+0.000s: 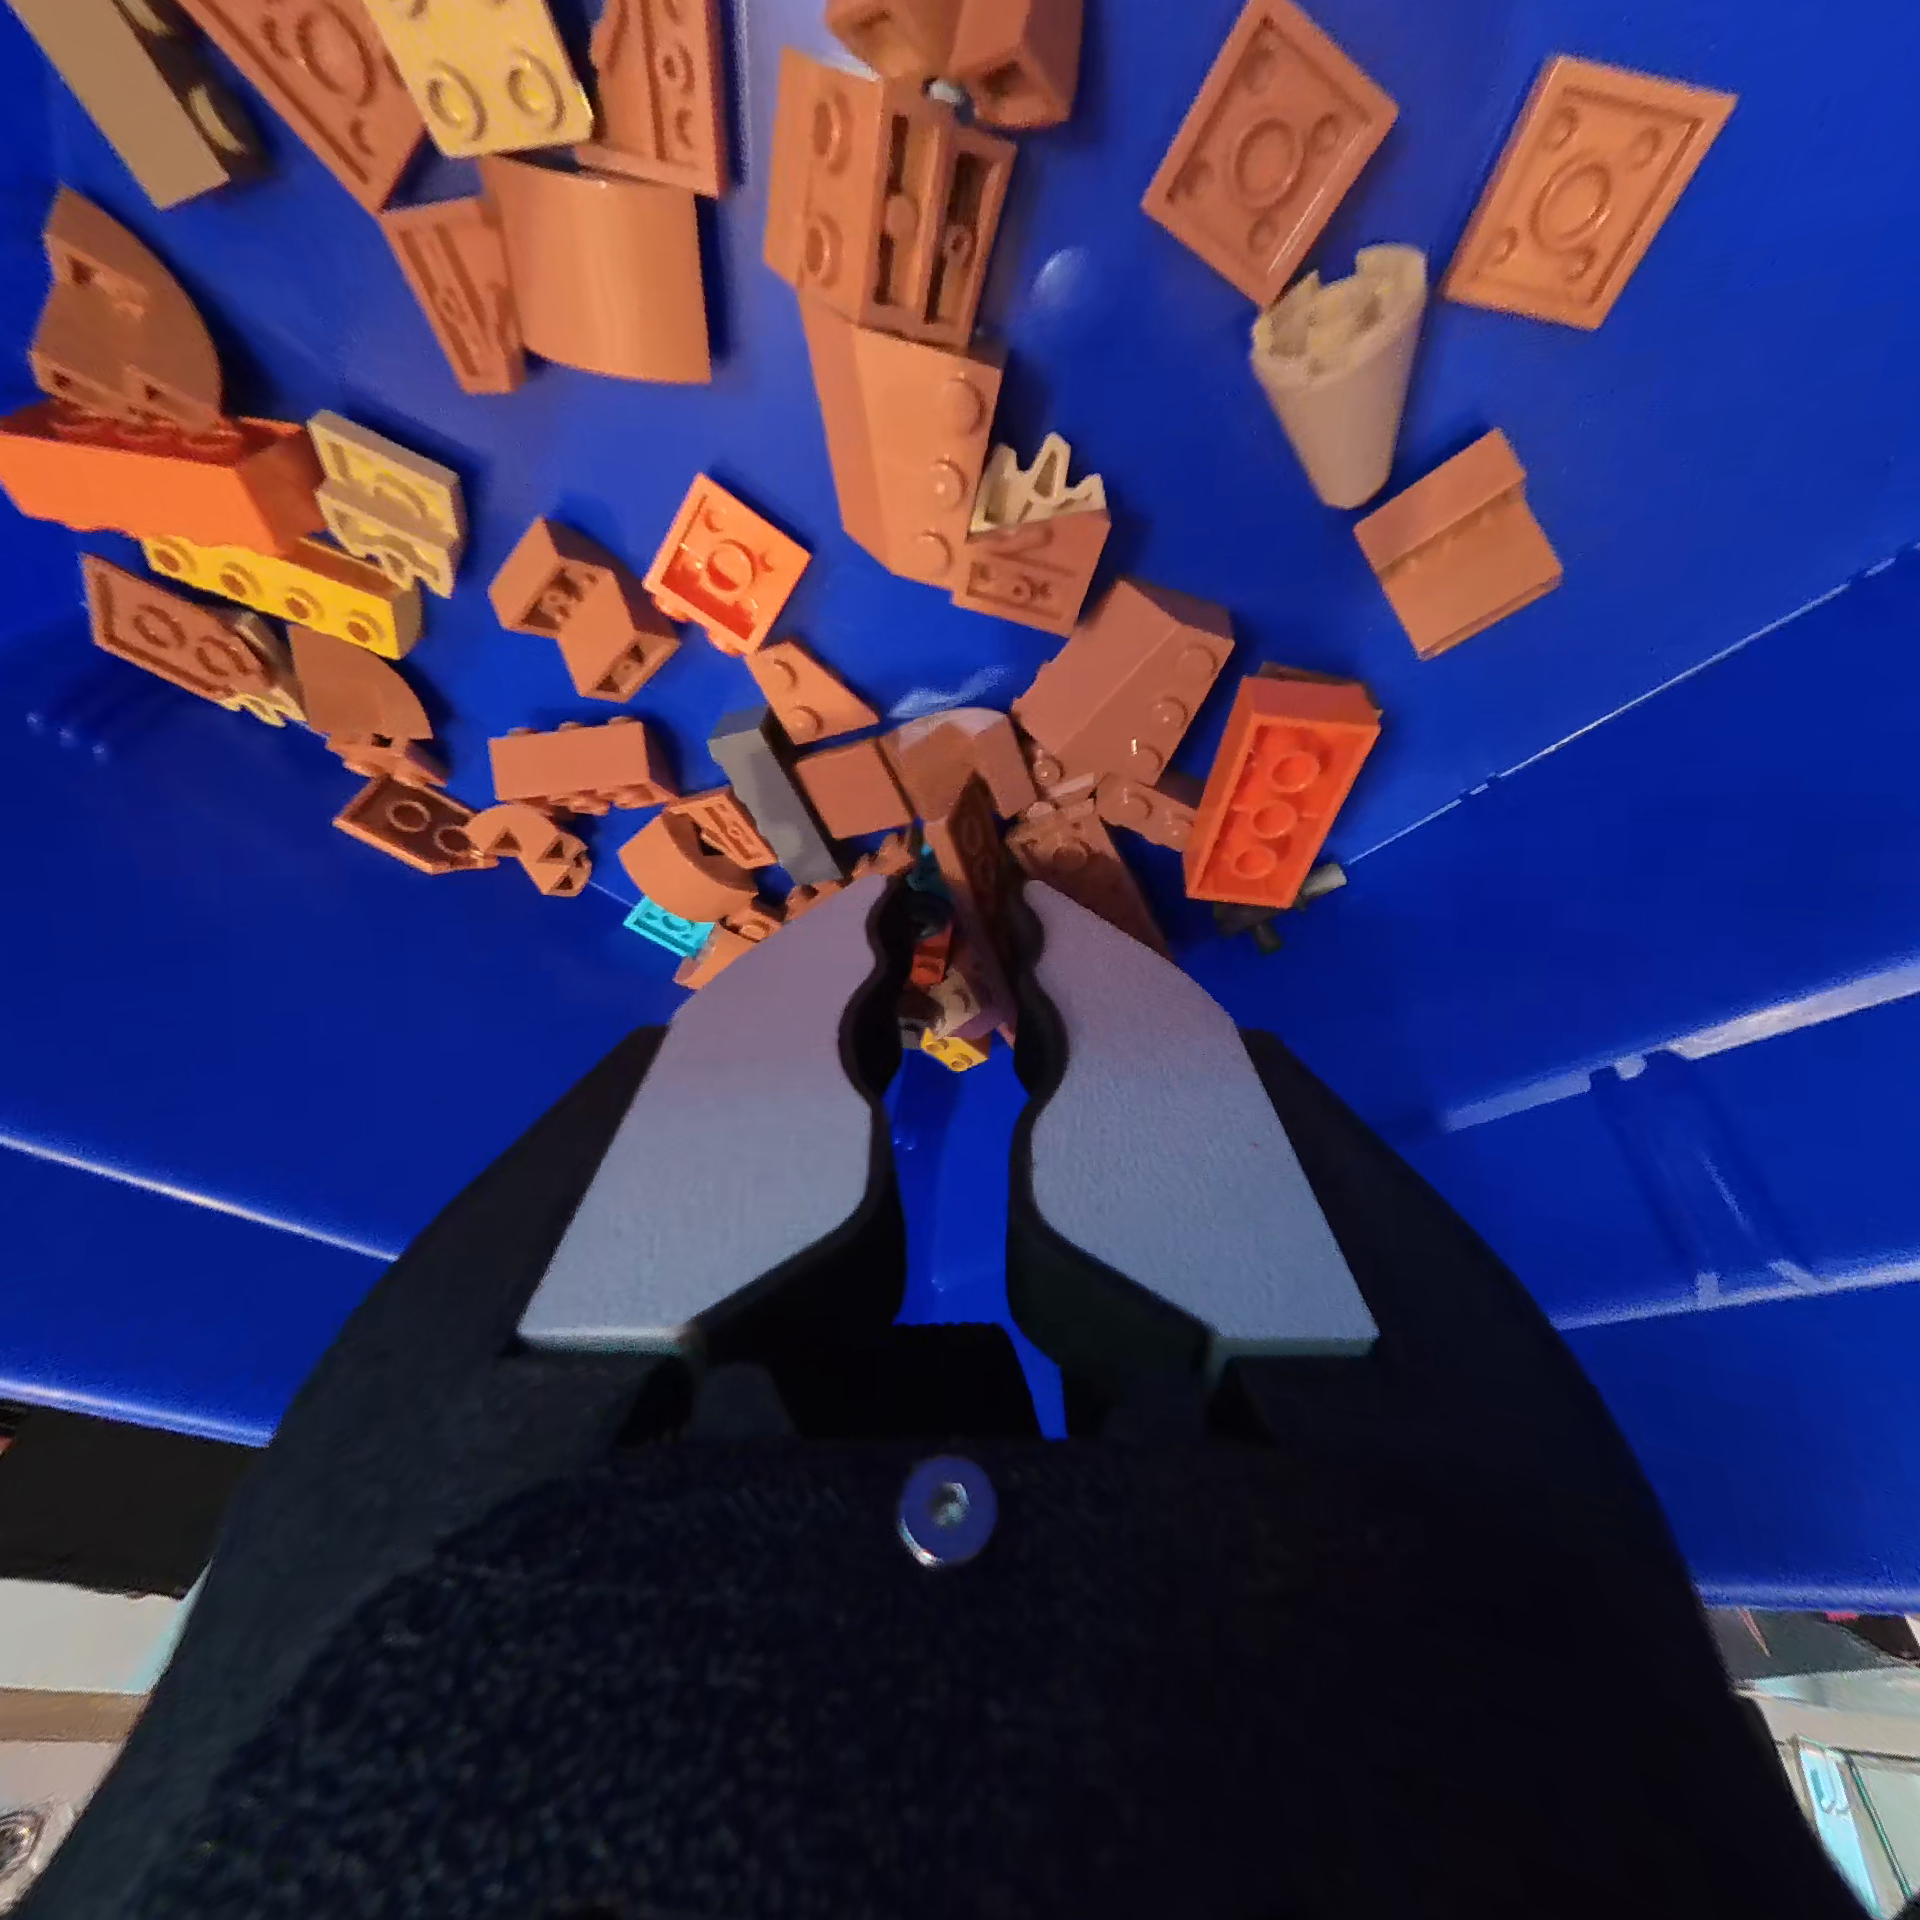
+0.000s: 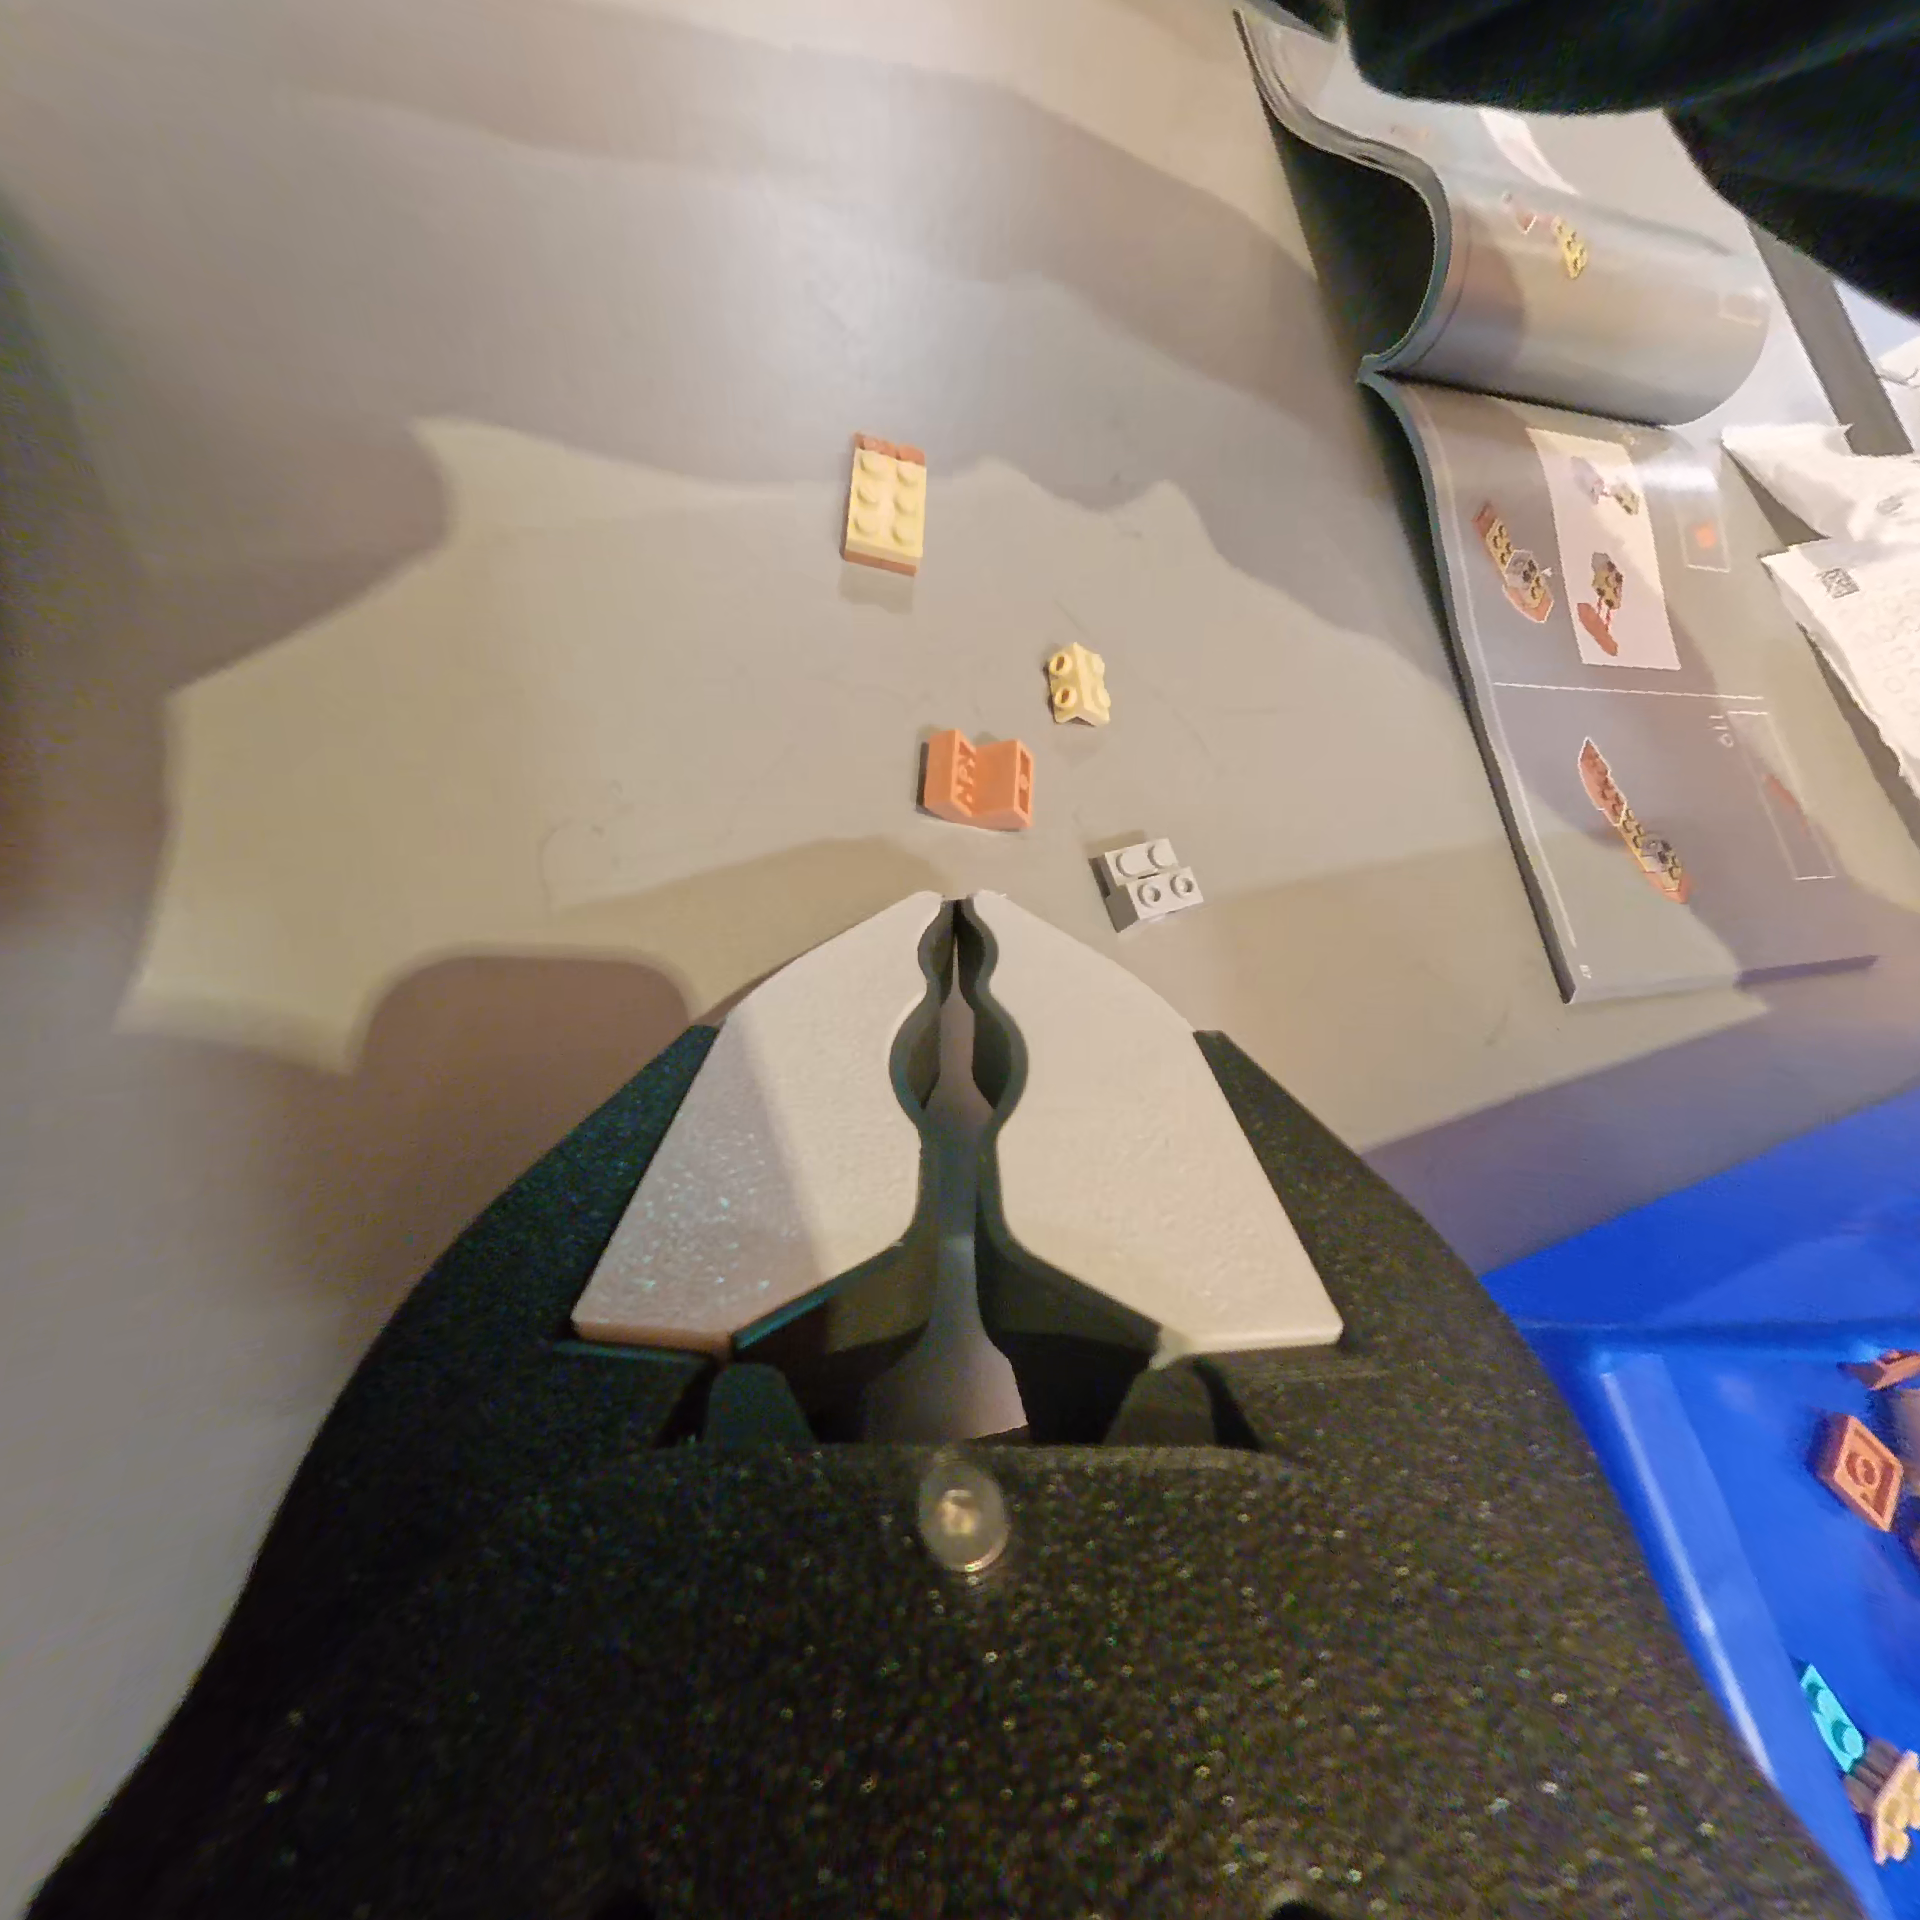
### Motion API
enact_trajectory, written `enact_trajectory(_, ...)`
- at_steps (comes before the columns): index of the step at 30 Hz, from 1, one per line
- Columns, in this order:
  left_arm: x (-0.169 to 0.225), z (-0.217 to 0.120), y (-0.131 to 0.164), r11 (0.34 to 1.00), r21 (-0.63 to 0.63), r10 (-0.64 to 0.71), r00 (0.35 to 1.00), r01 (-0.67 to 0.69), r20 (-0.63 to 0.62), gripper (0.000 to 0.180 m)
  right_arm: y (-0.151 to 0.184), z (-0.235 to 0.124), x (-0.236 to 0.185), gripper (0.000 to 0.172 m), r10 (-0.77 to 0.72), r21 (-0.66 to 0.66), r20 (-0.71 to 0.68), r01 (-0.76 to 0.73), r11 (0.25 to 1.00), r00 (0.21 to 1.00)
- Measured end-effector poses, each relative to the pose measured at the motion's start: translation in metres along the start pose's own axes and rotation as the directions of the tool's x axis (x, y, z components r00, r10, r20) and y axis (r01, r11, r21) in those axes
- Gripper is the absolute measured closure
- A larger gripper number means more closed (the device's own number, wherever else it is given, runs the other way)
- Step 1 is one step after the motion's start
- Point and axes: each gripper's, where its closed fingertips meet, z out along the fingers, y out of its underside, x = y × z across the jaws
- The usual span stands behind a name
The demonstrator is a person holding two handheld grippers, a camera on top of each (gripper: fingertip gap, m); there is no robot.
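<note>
Bricks, lots of them, lie in a heap in the blue bin (image 1: pixel 1558 935), most of them brown and some orange, yellow or tan. The left gripper (image 1: pixel 951 904) pokes into the heap with its jaws a little way apart. A long dark brown plate (image 1: pixel 977 842) stands between them, close against the right finger. The left finger (image 1: pixel 790 1039) does not press on it, because tiny bits show through the gap on that side, so the plate is not pinched. It is thin and flat, with round rings on the face that shows. It looks hard, very light and smooth, so it could slip easily. I think the best place to pinch it is on its two wide flat faces, near the middle. A grey brick (image 1: pixel 769 790) and a bright red-orange brick (image 1: pixel 1283 790) sit on either side of the heap, and a turquoise piece (image 1: pixel 660 923) peeks out low on the left. The right gripper (image 2: pixel 956 902) hangs over the counter (image 2: pixel 520 312) with its jaws closed tight on nothing. The nearest things to it are an orange piece (image 2: pixel 977 779) and a light grey bracket piece (image 2: pixel 1148 881). A pale yellow bracket piece (image 2: pixel 1078 681) and a tan plate on a brown one (image 2: pixel 883 516) lie farther off. An open booklet (image 2: pixel 1662 779) lies to the right.
</note>
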Motion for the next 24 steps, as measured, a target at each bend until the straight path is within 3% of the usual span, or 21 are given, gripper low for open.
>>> enact_trajectory(9, -0.006, -0.007, 0.0, 0.998, 0.048, -0.033, 0.999, 0.033, -0.005, 0.175, 0.0, 0.0, 0.0, 0.172, 0.0, 0.0, 0.0, 0.0, 1.0, 1.0)
enact_trajectory(16, -0.029, -0.027, -0.035, 0.976, 0.208, -0.075, 0.996, 0.062, 0.054, 0.175, -0.001, 0.0, 0.0, 0.172, -0.001, 0.0, -0.001, 0.001, 1.0, 1.0)
enact_trajectory(24, -0.043, -0.016, -0.053, 0.961, 0.251, -0.137, 0.989, 0.117, 0.063, 0.175, 0.0, 0.0, 0.0, 0.172, 0.006, -0.001, 0.005, -0.006, 1.0, 1.0)
